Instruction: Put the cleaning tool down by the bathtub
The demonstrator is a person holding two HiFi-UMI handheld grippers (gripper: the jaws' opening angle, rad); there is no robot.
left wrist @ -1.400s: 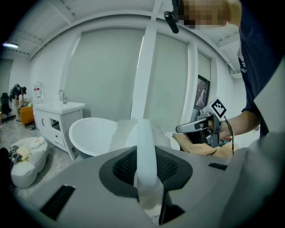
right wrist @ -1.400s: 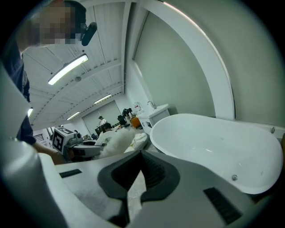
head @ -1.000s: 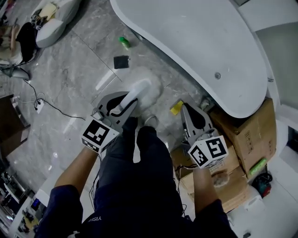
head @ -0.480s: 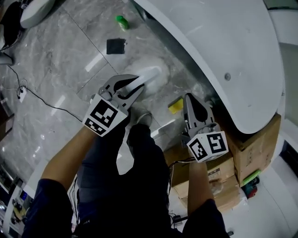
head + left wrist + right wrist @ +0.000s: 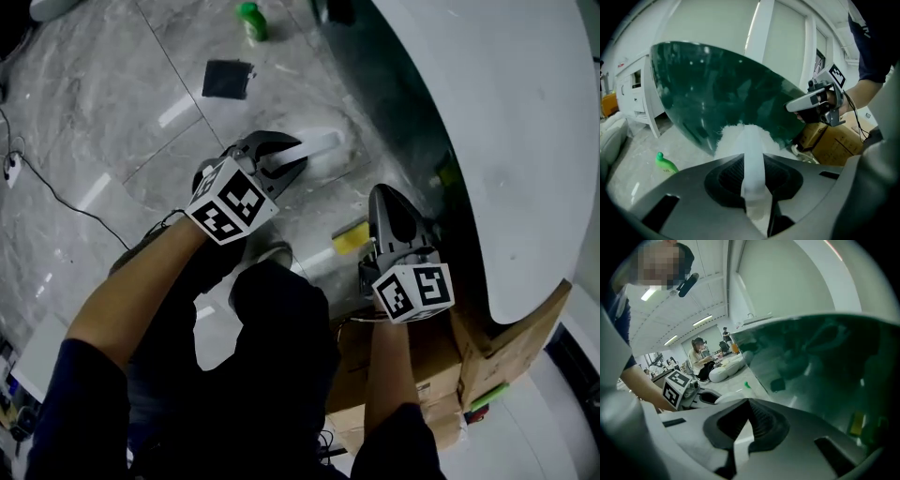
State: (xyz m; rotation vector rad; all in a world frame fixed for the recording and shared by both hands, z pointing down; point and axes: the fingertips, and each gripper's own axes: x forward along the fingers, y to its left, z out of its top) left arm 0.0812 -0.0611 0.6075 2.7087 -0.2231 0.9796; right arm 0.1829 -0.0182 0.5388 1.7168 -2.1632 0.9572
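cleaning tool (image 5: 752,157) pinched in left tongs (image 5: 292,157), its fluffy end jutting past the tips beside bathtub (image 5: 525,141), right tongs (image 5: 386,195) pressed together

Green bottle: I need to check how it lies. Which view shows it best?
The left gripper view: the green bottle is near, cap and body clear, lying on the floor. The head view shows the bottle small at its top edge; the right gripper view shows only a distant green speck.

Nothing legible — the green bottle's (image 5: 665,164) label is too small and blurred to read.
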